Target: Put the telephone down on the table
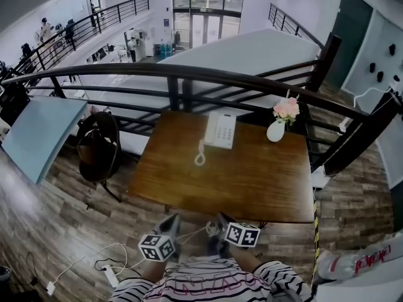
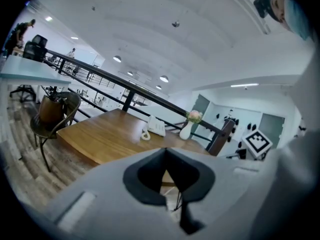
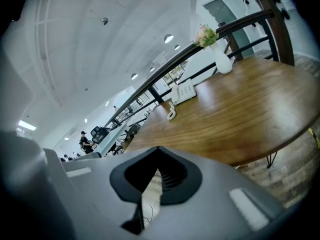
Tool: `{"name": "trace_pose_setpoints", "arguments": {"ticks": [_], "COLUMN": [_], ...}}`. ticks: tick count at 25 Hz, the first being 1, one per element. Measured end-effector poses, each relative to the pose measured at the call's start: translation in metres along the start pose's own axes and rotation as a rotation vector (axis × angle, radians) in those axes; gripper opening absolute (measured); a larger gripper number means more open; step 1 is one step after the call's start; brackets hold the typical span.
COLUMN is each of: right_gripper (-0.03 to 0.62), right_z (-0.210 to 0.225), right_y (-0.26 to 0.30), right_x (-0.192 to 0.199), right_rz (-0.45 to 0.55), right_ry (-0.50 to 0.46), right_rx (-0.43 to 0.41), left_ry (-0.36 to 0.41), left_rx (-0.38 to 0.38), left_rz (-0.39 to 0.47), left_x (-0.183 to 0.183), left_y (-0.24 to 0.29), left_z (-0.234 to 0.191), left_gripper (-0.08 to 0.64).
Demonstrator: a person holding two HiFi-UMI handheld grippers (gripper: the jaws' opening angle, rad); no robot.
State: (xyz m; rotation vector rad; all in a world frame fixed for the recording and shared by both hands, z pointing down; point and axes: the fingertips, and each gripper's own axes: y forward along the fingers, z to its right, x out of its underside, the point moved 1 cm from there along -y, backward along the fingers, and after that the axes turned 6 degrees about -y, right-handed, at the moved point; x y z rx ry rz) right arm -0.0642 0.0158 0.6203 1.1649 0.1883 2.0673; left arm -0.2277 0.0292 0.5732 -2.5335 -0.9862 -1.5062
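Note:
A white telephone with a coiled cord lies at the far middle of the brown wooden table. It also shows far off as the telephone in the left gripper view and the telephone in the right gripper view. My left gripper and right gripper hover short of the table's near edge, both shut and empty. Seen along their own jaws, the left gripper and right gripper have their tips pressed together.
A white vase of pink flowers stands right of the phone. A black railing runs behind the table. A brown chair is at the table's left, a grey desk beyond it. Cables and a power strip lie on the floor.

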Motion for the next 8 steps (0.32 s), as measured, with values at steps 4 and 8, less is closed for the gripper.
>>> {"name": "trace_pose_setpoints", "arguments": {"ticks": [4, 8], "right_gripper": [-0.002, -0.002], "right_z": [0.0011, 0.0051], "right_y": [-0.0035, -0.0070], "right_x": [-0.0025, -0.0060], "right_rz": [0.001, 0.004], "right_ry": [0.006, 0.010], "right_rx": [-0.008, -0.007], "left_ry": [-0.003, -0.005], "left_rx": [-0.002, -0.011], "left_rz": [-0.007, -0.010], "left_x": [0.0019, 0.0028], "left_y": [0.0022, 0.0045], "left_z": [0.0048, 0.0076], "left_gripper": [0.002, 0.002]}}
